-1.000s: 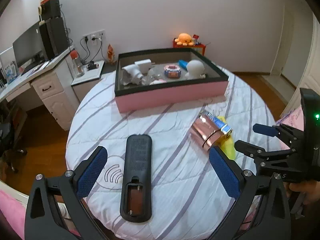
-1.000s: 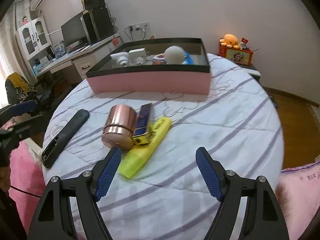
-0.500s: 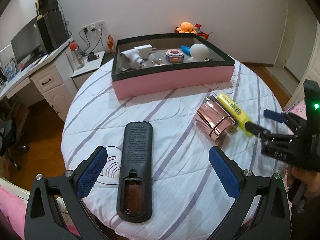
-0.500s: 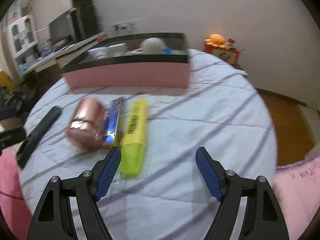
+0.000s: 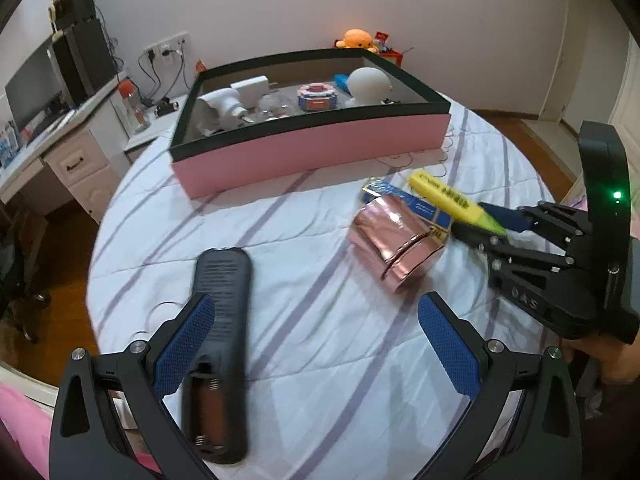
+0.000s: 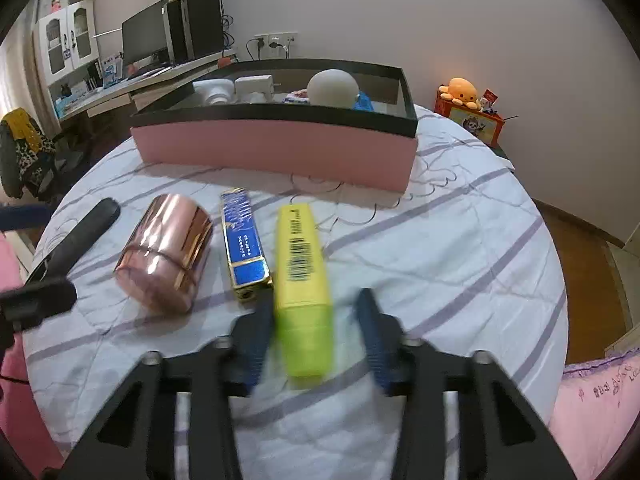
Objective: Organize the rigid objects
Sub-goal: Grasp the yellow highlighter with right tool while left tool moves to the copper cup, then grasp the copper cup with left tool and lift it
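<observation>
A yellow highlighter (image 6: 302, 256) lies on the striped round bed cover, beside a blue and gold box (image 6: 244, 244) and a copper-coloured cylinder (image 6: 166, 254) on its side. My right gripper (image 6: 314, 312) is closing around the highlighter's green cap. Its left pad is at the cap, and a gap shows on the right side. In the left wrist view the same gripper (image 5: 486, 222) straddles the highlighter (image 5: 444, 196). My left gripper (image 5: 316, 320) stands wide open low over a black remote (image 5: 220, 328), which lies back up with its battery bay bare, close to the left finger.
A pink box with a black rim (image 5: 312, 152) stands at the far side and holds several items, among them a white ball (image 5: 370, 86). A desk with a monitor (image 6: 144, 40) is to the left, beyond the bed's edge. An orange plush (image 6: 460, 90) sits on a stand to the right.
My right gripper's jaws have narrowed from wide apart to close around the highlighter's cap. Both grippers have sunk nearer the cover, and the left now has the remote between its fingers.
</observation>
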A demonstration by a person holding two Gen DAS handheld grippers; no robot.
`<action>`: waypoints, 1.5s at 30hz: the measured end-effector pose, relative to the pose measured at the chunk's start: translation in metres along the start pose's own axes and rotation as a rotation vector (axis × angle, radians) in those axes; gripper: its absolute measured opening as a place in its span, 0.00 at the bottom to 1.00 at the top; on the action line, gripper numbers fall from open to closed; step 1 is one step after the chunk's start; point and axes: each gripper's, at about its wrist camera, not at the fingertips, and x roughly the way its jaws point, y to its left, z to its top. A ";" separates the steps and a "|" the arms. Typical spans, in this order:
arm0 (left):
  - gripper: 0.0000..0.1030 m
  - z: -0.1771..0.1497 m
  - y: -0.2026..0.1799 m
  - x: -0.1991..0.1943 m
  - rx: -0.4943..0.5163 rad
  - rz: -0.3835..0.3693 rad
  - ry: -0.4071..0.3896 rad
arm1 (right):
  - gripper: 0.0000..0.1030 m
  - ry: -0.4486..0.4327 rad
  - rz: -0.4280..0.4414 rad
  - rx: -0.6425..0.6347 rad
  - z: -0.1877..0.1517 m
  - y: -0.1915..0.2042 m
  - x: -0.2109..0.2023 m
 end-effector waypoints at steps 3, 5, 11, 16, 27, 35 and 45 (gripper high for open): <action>1.00 0.006 -0.008 0.007 -0.021 -0.012 0.005 | 0.27 -0.021 -0.008 0.038 -0.002 -0.013 -0.003; 1.00 0.011 -0.014 0.014 -0.033 -0.013 0.013 | 0.27 -0.027 -0.023 0.065 -0.005 -0.023 -0.002; 1.00 0.021 -0.029 0.039 -0.075 -0.022 0.061 | 0.27 -0.049 0.008 0.083 -0.009 -0.028 -0.001; 0.80 0.021 -0.030 0.048 -0.101 -0.017 0.047 | 0.27 -0.058 0.031 0.093 -0.010 -0.031 -0.003; 0.54 0.003 0.000 0.034 -0.104 -0.023 0.060 | 0.27 -0.059 0.041 0.102 -0.008 -0.033 -0.002; 0.73 0.012 -0.003 0.039 -0.034 -0.029 0.035 | 0.28 -0.032 0.052 0.085 -0.002 -0.033 -0.001; 0.58 0.019 -0.013 0.059 0.059 -0.063 0.031 | 0.37 -0.005 0.032 -0.002 0.013 -0.025 0.011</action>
